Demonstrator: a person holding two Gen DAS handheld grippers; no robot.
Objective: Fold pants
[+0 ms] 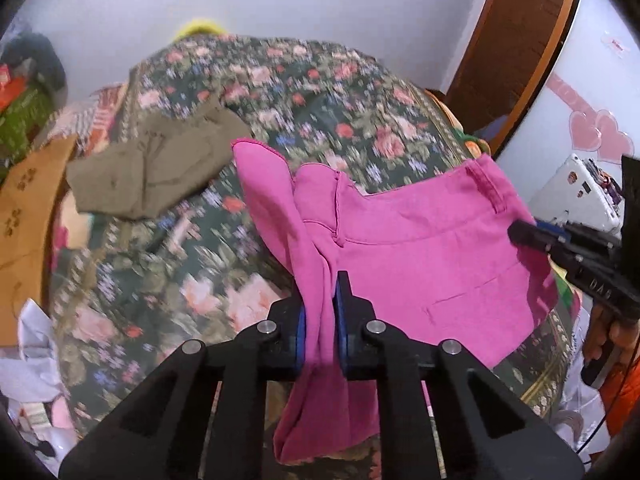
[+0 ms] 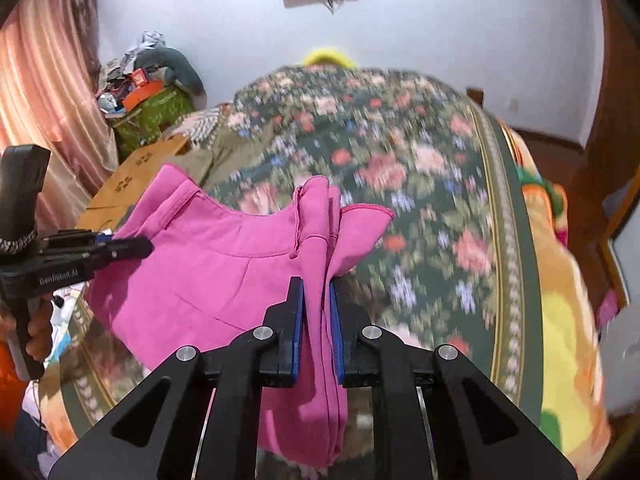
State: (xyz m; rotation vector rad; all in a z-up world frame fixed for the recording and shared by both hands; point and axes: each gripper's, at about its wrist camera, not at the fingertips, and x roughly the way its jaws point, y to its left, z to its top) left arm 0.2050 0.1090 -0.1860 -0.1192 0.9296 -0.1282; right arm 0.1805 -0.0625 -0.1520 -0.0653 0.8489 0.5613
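Bright pink pants [image 1: 420,248] hang lifted over the floral bedspread [image 1: 320,92], stretched between my two grippers. My left gripper [image 1: 320,304] is shut on a bunched fold of the pink cloth, which spills down below the blue pads. In the same view, my right gripper [image 1: 520,234] clamps the far right edge of the pants. In the right wrist view, my right gripper [image 2: 315,292] is shut on a gathered fold of the pants [image 2: 208,272]. My left gripper [image 2: 136,248] bites their left edge there, with a hand [image 2: 38,332] on its handle.
An olive-green garment [image 1: 152,168] lies crumpled on the bedspread's left side. A cardboard box [image 1: 28,208] and a clutter pile [image 2: 148,92] stand left of the bed, beside a pink curtain [image 2: 44,80]. A wooden door [image 1: 516,40] stands at the right.
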